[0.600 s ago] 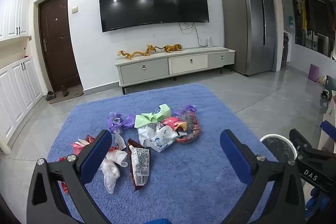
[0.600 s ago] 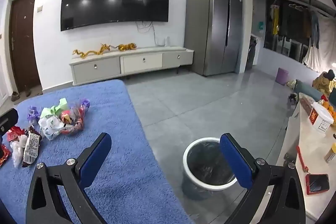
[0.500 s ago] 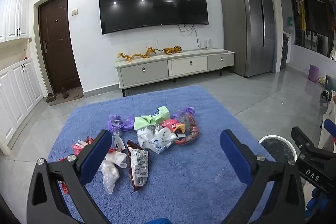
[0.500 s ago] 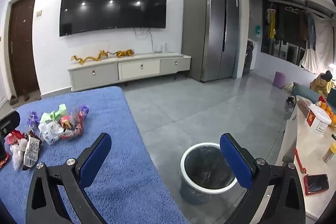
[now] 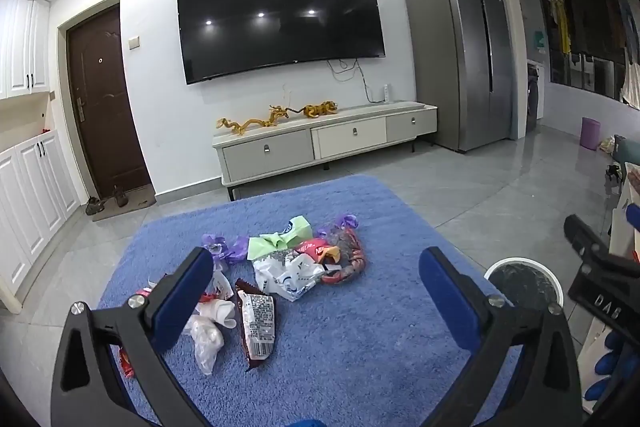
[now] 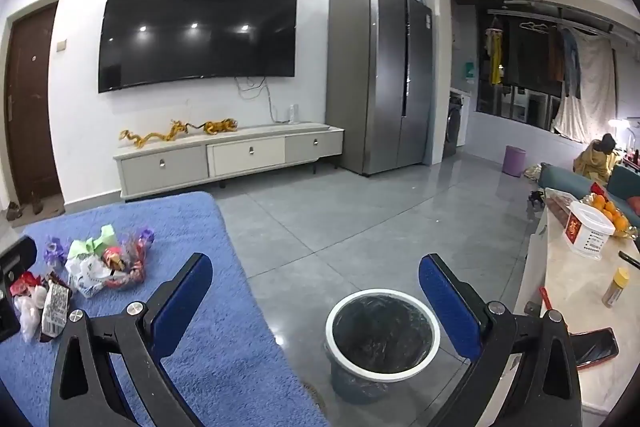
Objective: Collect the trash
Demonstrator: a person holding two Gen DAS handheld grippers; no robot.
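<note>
Several wrappers and bags lie in a loose pile (image 5: 288, 267) on a blue rug (image 5: 360, 347); the pile also shows at the left of the right wrist view (image 6: 100, 263). A brown snack packet (image 5: 258, 323) and a white crumpled bag (image 5: 206, 341) lie nearest. My left gripper (image 5: 316, 295) is open and empty, held above the rug just short of the pile. My right gripper (image 6: 316, 299) is open and empty, above the floor beside a white-rimmed bin with a black liner (image 6: 382, 335). The bin also shows in the left wrist view (image 5: 524, 287).
A TV cabinet (image 5: 324, 143) stands against the far wall under a wall TV (image 5: 280, 19). A grey fridge (image 6: 380, 75) stands at the right. A light counter (image 6: 576, 299) with a phone, a bottle and a box of oranges lies at the far right.
Both grippers have lifted or tilted slightly, so the pile and the bin sit a little lower and farther in view. Both stay open.
</note>
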